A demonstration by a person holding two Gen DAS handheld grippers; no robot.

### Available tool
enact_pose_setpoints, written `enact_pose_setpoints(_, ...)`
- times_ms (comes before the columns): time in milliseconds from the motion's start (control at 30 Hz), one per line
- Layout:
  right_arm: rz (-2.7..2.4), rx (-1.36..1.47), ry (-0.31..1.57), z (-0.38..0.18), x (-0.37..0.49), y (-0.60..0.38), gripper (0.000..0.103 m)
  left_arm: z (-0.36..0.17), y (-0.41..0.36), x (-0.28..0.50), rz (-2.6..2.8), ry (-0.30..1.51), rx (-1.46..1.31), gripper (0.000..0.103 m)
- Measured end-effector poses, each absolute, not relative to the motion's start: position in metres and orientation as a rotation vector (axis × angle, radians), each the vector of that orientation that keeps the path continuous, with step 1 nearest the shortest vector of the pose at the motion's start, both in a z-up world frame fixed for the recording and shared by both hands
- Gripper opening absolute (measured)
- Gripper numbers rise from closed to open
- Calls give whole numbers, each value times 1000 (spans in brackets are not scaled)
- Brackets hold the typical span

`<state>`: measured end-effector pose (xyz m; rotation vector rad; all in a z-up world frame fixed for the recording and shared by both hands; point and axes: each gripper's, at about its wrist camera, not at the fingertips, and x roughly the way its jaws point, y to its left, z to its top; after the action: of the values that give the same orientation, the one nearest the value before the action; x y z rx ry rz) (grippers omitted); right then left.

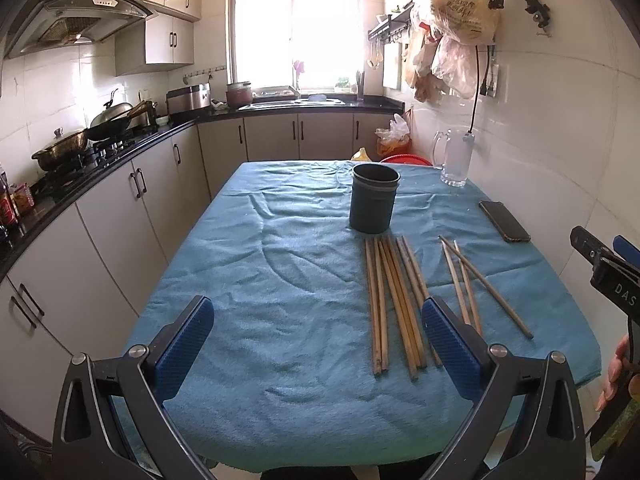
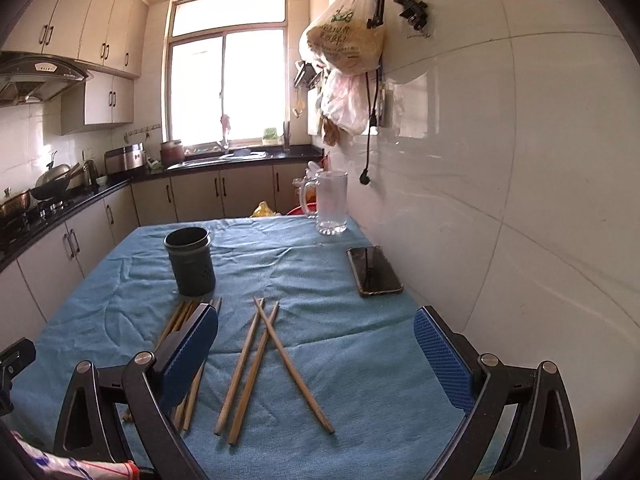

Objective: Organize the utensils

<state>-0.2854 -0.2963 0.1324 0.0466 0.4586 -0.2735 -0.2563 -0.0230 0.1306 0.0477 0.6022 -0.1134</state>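
I am holding my left gripper (image 1: 318,346) over the near edge of the table (image 1: 248,264), its jaws spread wide and gripping nothing. Just to the right of it, the bigger group of chopsticks (image 1: 394,304) is lying flat on the blue cloth, side by side, their far tips close to the dark holder (image 1: 374,198). That holder is standing upright behind them; from my view I am seeing only its dark inside, so I think it is empty, but I cannot be sure. Further right, three loose chopsticks (image 2: 262,364) are crossing each other, and my right gripper (image 2: 316,358) is hanging above them, jaws also released and empty.

The chopsticks are looking like thin wood or bamboo, so I am judging them light, stiff and a little slippery; they will probably roll on the soft cloth. I am thinking it is best to pinch them near the middle, across the length, so they do not tip. At the far right, a phone (image 2: 374,272) and a glass mug (image 2: 330,202) are standing apart from the work.
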Motion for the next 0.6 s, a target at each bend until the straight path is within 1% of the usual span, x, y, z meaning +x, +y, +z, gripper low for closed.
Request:
enact_pose_setpoints(333, -240, 71, 538, 108, -263, -305, 100, 107, -18, -226, -115, 690, 44, 103)
enact_pose_setpoints(500, -167, 118, 629, 90, -233, -328, 100, 96, -12, -192, -173, 757, 43, 103)
enact_pose_setpoints(533, -154, 131, 660, 85, -226, -333, 98, 94, -13, -182, -206, 772, 38, 101)
enact_pose_setpoints(567, -134, 145, 703, 78, -215, -339, 92, 92, -13, -176, -228, 787, 33, 92)
enact_pose_setpoints(600, -118, 155, 733, 72, -207, -342, 86, 88, -16, -165, -260, 821, 19, 85)
